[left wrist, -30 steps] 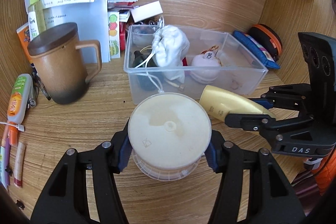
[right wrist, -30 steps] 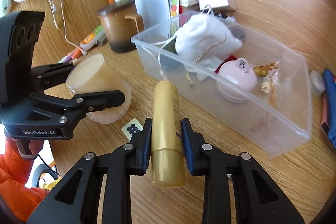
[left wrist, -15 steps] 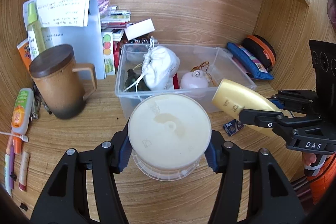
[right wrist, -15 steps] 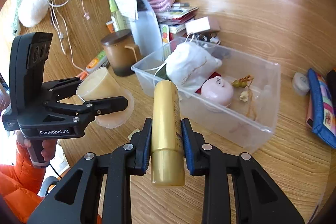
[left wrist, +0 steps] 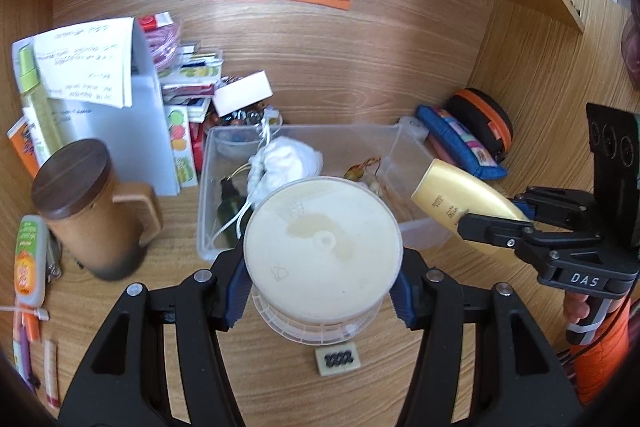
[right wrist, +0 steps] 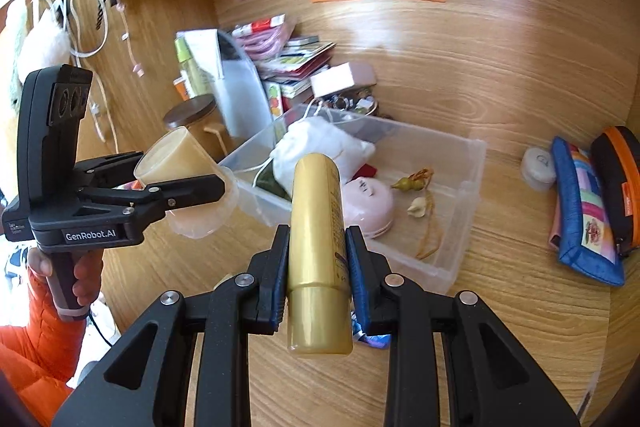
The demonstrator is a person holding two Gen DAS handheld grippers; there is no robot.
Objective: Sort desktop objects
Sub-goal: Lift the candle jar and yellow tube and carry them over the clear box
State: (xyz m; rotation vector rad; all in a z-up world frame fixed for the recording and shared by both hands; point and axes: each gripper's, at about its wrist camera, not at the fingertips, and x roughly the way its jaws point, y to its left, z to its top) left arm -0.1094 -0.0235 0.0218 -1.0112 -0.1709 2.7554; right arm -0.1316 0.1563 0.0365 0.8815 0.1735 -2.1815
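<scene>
My left gripper [left wrist: 320, 291] is shut on a round cream container with a clear lid [left wrist: 322, 253] and holds it in the air above the desk, in front of a clear plastic bin [left wrist: 424, 231]. It also shows in the right wrist view [right wrist: 176, 163]. My right gripper [right wrist: 318, 267] is shut on a gold tube [right wrist: 318, 251], held up to the right of the container, before the bin [right wrist: 460, 259]. The tube also shows in the left wrist view [left wrist: 460, 199]. The bin holds a white drawstring pouch [right wrist: 320, 151], a pink round case [right wrist: 368, 205] and small trinkets.
A brown lidded mug [left wrist: 88, 211] stands left of the bin. Papers and a white folder [left wrist: 148, 115] stand behind it. A blue pouch [right wrist: 584, 211] and an orange-rimmed black case [left wrist: 484, 119] lie at the right. A small chip card [left wrist: 338, 359] lies on the desk below the container.
Both grippers have risen and pulled back from the desk with their objects; the bin now looks lower and farther. The small card under the container has come into view.
</scene>
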